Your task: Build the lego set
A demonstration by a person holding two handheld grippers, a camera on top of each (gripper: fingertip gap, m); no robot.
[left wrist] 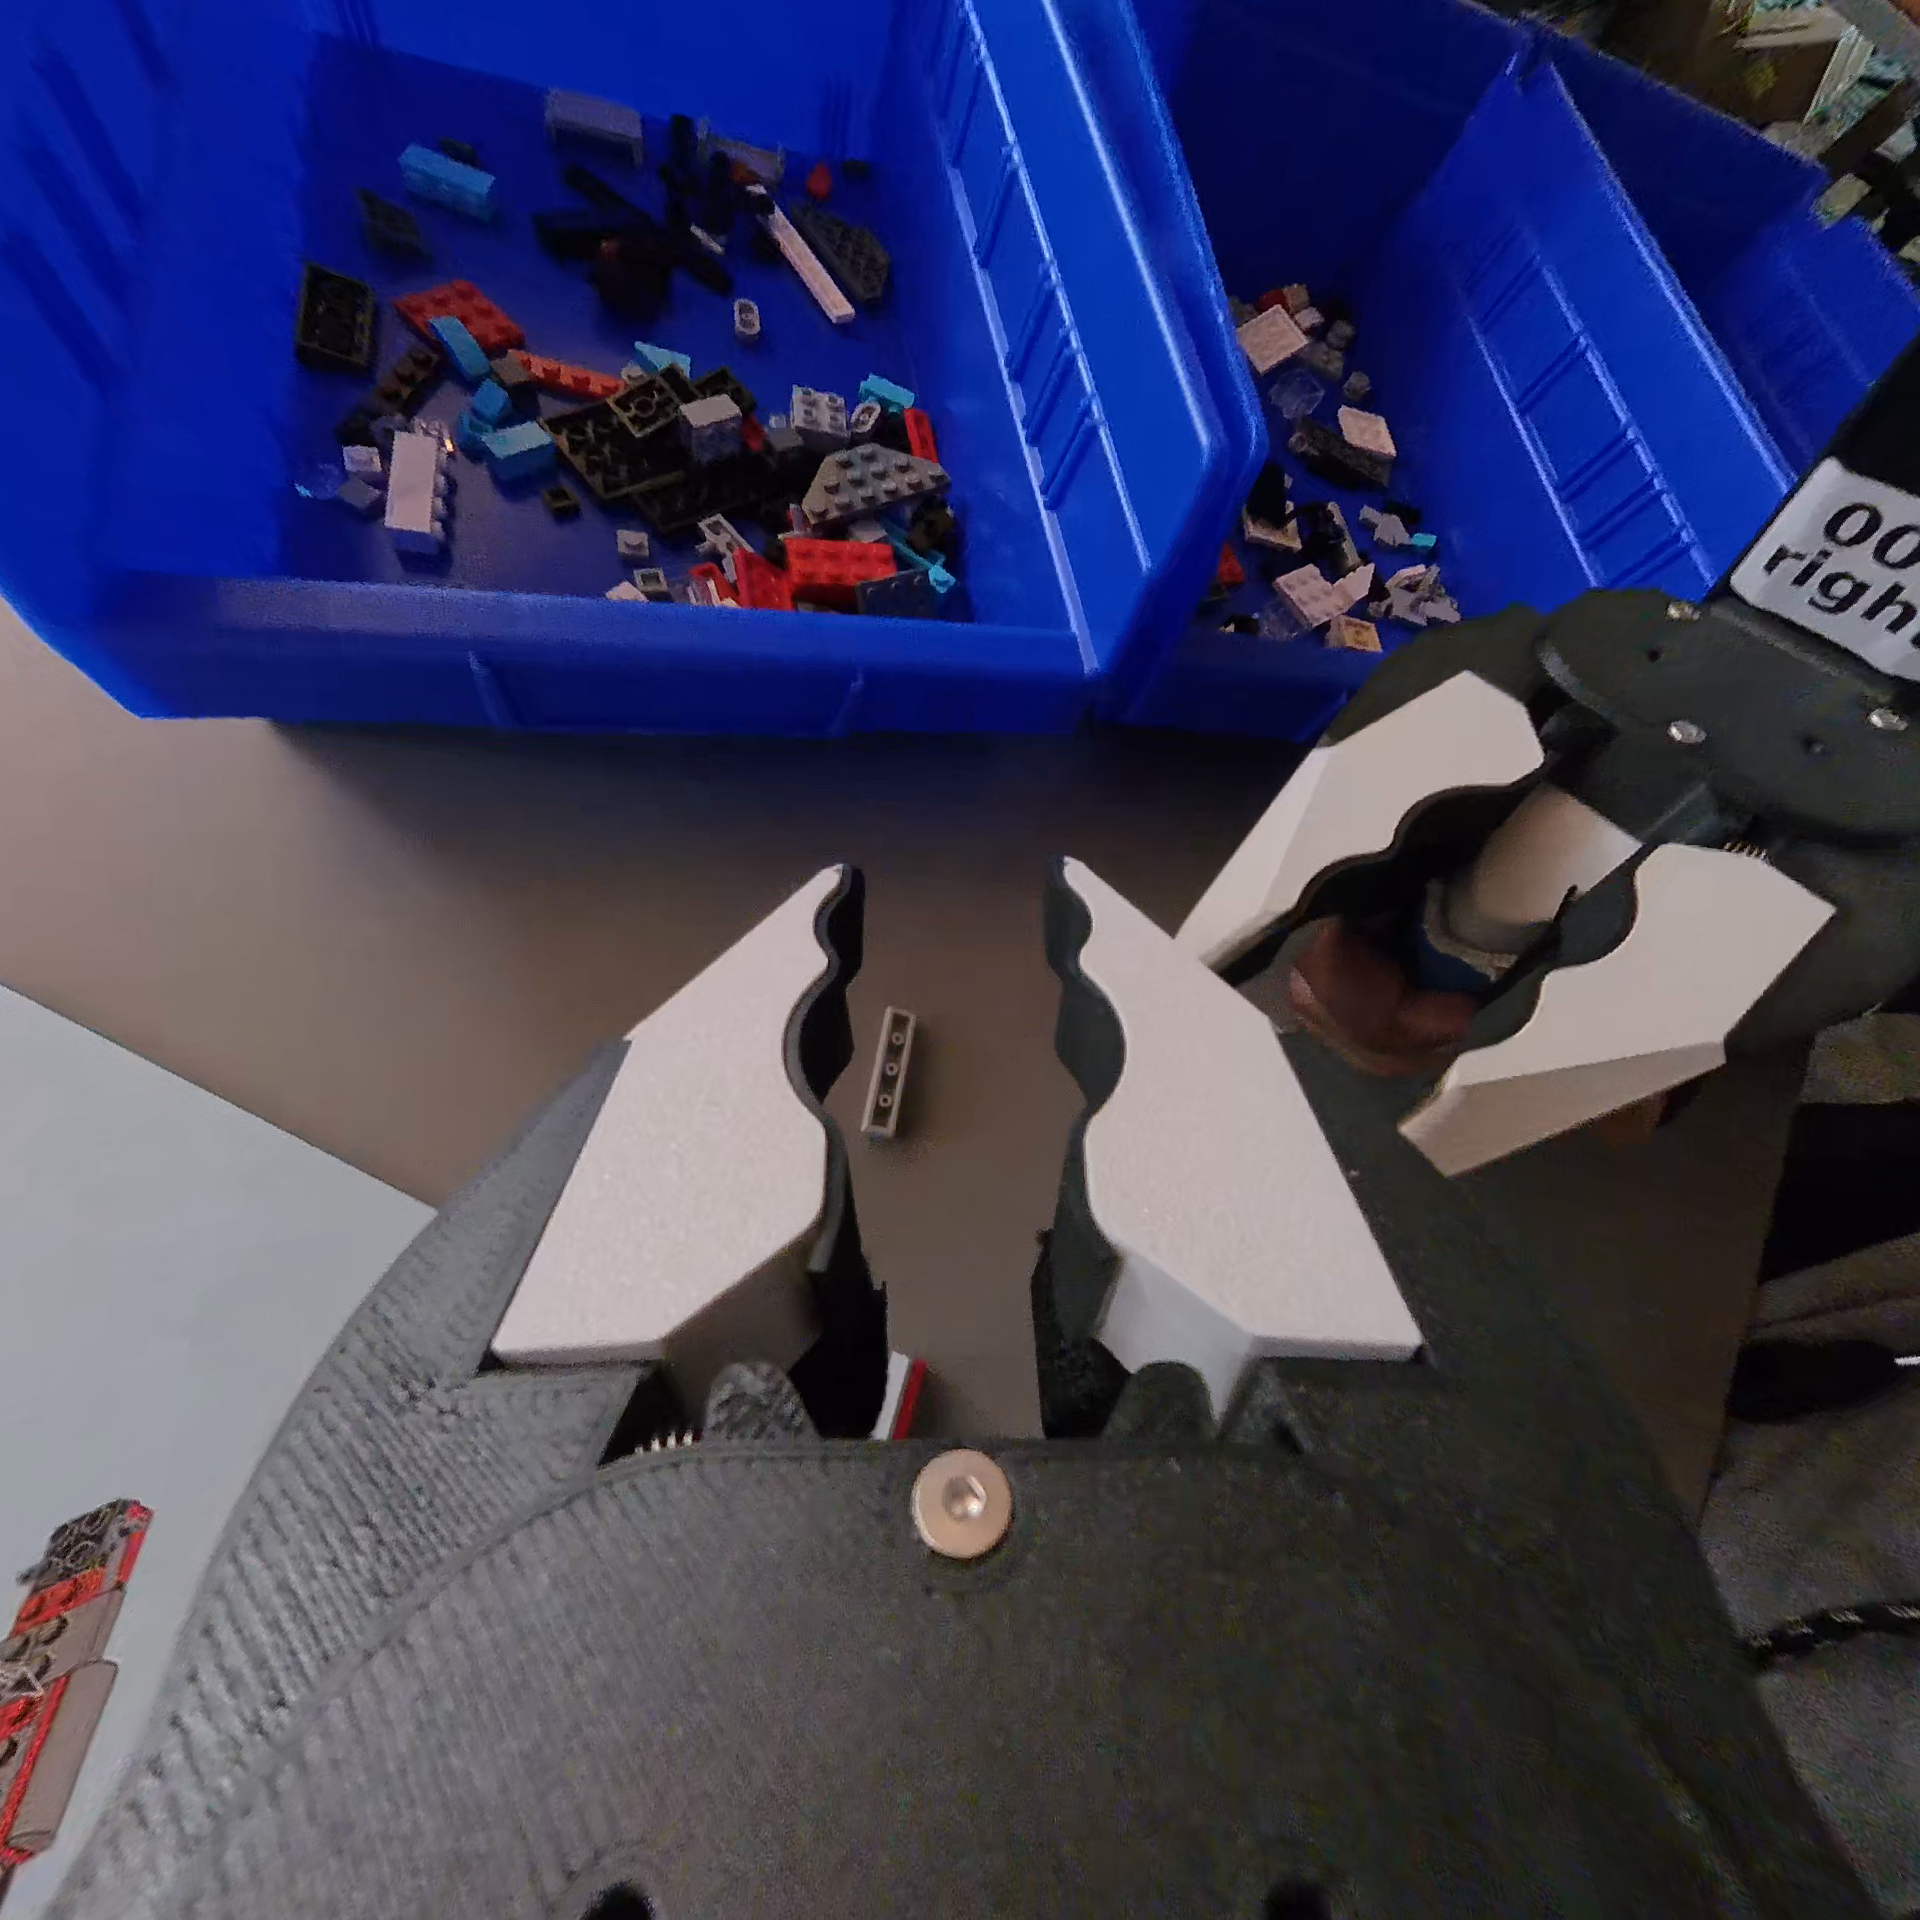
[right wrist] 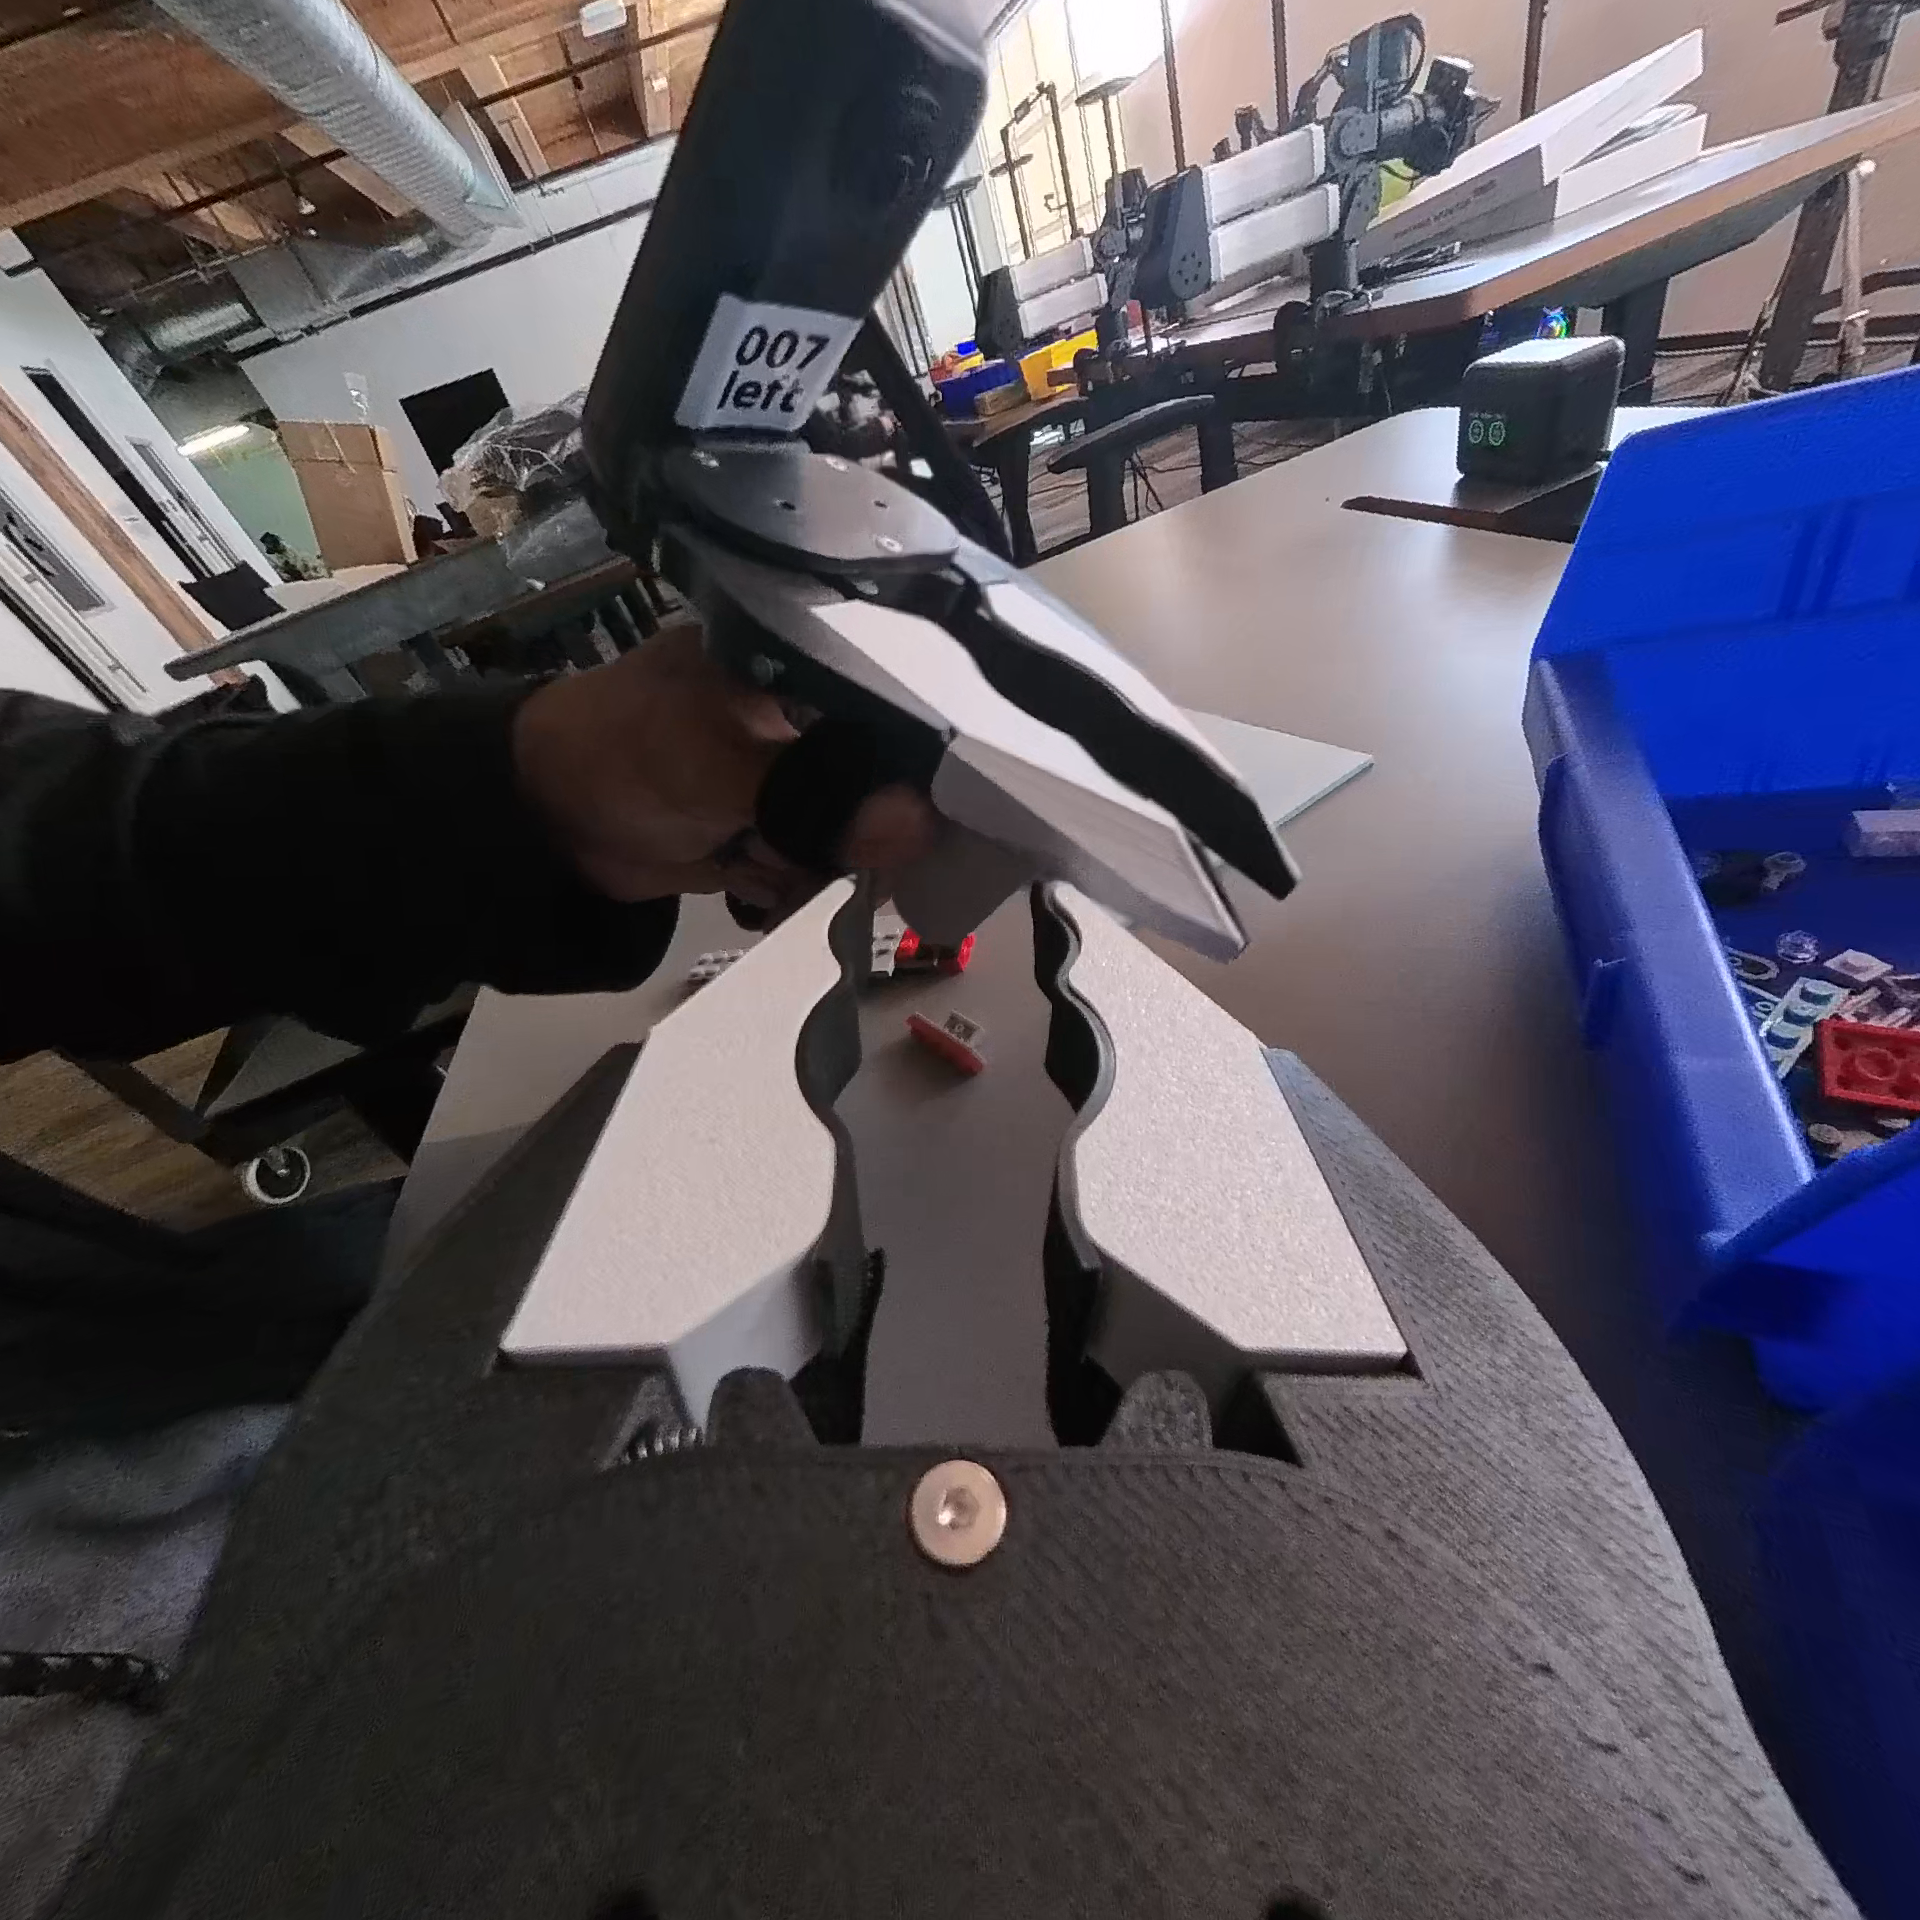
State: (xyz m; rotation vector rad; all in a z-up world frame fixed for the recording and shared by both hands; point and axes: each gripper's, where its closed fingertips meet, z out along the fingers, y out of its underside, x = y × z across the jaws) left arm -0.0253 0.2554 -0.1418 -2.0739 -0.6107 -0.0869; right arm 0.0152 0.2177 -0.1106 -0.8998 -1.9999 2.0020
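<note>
My left gripper is open and empty over the dark table. A small grey plate lies studs-down on the table, in line with the gap between its fingers. My right gripper is open and empty, and a small red and grey piece lies on the table between its fingers. The right gripper also shows in the left wrist view, close beside the left one. The left gripper crosses just above the right fingertips, held by a hand.
Two blue bins with several loose bricks stand behind the grippers, and one shows in the right wrist view. A partly built red and grey model lies on a pale sheet at the left. More red and white pieces lie past the right fingertips.
</note>
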